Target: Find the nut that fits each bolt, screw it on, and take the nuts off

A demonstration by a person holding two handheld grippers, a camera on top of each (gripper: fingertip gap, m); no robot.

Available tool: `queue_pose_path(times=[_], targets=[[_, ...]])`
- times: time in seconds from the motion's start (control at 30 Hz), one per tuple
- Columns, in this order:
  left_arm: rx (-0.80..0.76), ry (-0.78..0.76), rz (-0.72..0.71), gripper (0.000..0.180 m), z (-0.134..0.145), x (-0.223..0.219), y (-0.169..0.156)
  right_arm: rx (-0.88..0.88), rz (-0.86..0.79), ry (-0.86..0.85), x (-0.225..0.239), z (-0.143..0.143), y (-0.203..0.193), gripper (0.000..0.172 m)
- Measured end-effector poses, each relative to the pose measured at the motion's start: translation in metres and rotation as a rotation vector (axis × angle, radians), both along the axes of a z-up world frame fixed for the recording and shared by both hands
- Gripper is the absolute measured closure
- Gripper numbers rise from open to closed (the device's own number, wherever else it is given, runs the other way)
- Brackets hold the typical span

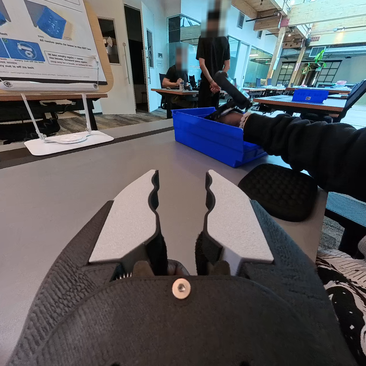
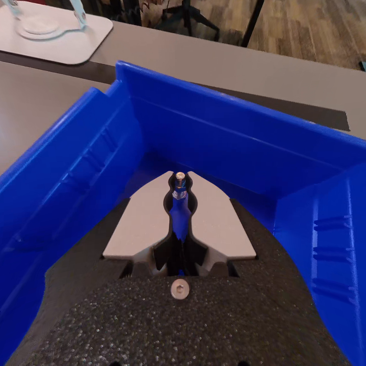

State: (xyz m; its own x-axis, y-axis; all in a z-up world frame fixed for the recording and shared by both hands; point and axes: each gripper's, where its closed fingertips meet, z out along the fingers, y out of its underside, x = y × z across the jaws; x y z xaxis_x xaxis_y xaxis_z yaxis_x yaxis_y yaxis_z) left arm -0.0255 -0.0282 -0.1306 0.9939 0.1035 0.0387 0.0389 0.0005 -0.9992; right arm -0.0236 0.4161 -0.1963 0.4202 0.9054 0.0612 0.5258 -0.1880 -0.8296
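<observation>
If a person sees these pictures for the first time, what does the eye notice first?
First, the bright blue bin on the grey table, with the right gripper reaching inside it. Its fingers are closed on a small silver bolt near the bin's far corner. The left gripper hangs open over bare table.

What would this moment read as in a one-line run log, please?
left gripper: open, empty, over table | right gripper: shut on bolt, inside blue bin

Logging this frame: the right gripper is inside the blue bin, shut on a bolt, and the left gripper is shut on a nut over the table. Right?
Partly. The left wrist view shows the left gripper open and bare over the table. The right gripper does grip the bolt inside the blue bin.
</observation>
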Motion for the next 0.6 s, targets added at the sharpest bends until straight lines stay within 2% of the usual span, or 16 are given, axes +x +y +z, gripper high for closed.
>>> queue_pose_path(times=[0.37, 0.5, 0.6], targets=[[0.004, -0.004, 0.006, 0.136, 0.000, -0.001, 0.000, -0.036, 0.001, -0.032, 0.003, -0.008, -0.003, 0.162], [0.005, -0.002, 0.006, 0.136, 0.000, -0.001, 0.000, -0.015, -0.014, 0.035, 0.005, 0.011, -0.006, 0.159], [0.005, -0.003, 0.006, 0.136, 0.000, -0.001, -0.001, 0.028, -0.022, 0.133, 0.010, 0.042, -0.016, 0.152]])
